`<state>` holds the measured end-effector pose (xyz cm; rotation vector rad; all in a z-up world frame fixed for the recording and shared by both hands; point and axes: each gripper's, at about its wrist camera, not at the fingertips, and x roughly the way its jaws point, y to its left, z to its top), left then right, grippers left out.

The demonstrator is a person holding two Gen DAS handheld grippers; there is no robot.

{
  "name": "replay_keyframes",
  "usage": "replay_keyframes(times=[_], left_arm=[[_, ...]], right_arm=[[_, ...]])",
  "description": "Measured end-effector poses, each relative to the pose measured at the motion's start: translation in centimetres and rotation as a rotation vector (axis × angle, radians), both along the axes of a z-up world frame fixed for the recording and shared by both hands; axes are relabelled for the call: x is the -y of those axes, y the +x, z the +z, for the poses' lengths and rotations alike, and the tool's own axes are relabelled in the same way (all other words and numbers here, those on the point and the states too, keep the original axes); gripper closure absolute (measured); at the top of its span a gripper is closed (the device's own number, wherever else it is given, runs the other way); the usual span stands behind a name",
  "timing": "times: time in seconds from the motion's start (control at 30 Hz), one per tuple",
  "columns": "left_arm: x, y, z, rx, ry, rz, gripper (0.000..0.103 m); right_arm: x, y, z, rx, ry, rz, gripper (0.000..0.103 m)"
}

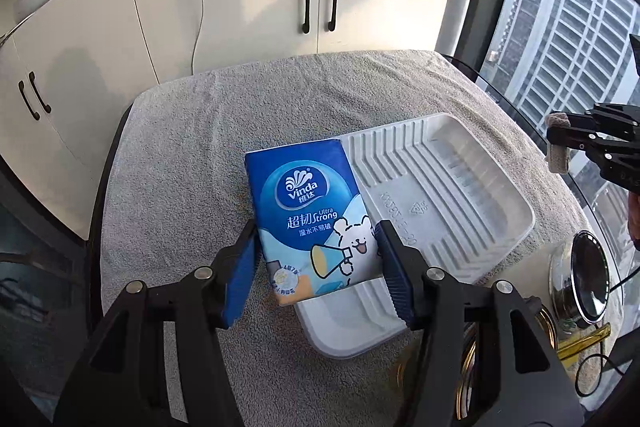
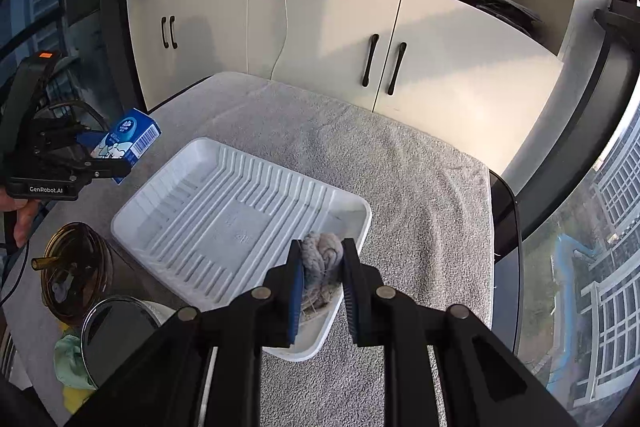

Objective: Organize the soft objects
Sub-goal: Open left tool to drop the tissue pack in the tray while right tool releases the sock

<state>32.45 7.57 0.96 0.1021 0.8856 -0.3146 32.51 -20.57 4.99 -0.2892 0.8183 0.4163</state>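
Note:
My left gripper point(image 1: 316, 247) is shut on a blue Vinda tissue pack point(image 1: 308, 211), held above the grey towel at the left edge of the white ribbed tray point(image 1: 460, 187). In the right wrist view that same pack point(image 2: 128, 137) hangs in the left gripper point(image 2: 104, 155) beyond the tray's far left corner. My right gripper point(image 2: 322, 267) is shut on a grey bundled cloth point(image 2: 322, 257), held over the near right corner of the tray point(image 2: 224, 211). In the left wrist view the right gripper point(image 1: 560, 139) shows at the right edge with the cloth point(image 1: 558, 157) in it.
A grey towel point(image 1: 200, 147) covers the table. White cabinets point(image 2: 340, 39) stand behind it. A round steel lid point(image 2: 116, 331), an amber glass dish point(image 2: 76, 271) and a green rag point(image 2: 70, 359) sit near the tray's front left. Windows flank the table.

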Motion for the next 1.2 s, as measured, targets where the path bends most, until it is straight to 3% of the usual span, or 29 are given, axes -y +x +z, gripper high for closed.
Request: replay_keyframes(times=[0.6, 0.8, 1.2], left_arm=[[2.4, 3.4, -4.3, -0.11, 0.031, -0.125, 0.048], [2.3, 5.4, -5.9, -0.181, 0.0, -0.121, 0.048], [3.2, 5.8, -8.0, -0.233, 0.032, -0.122, 0.045]], right_arm=[[-2.8, 7.9, -7.4, -0.191, 0.028, 0.094, 0.083], [-2.9, 8.7, -8.8, -0.213, 0.015, 0.081, 0.083], [-3.1, 9.1, -9.7, -0.222, -0.004, 0.073, 0.082]])
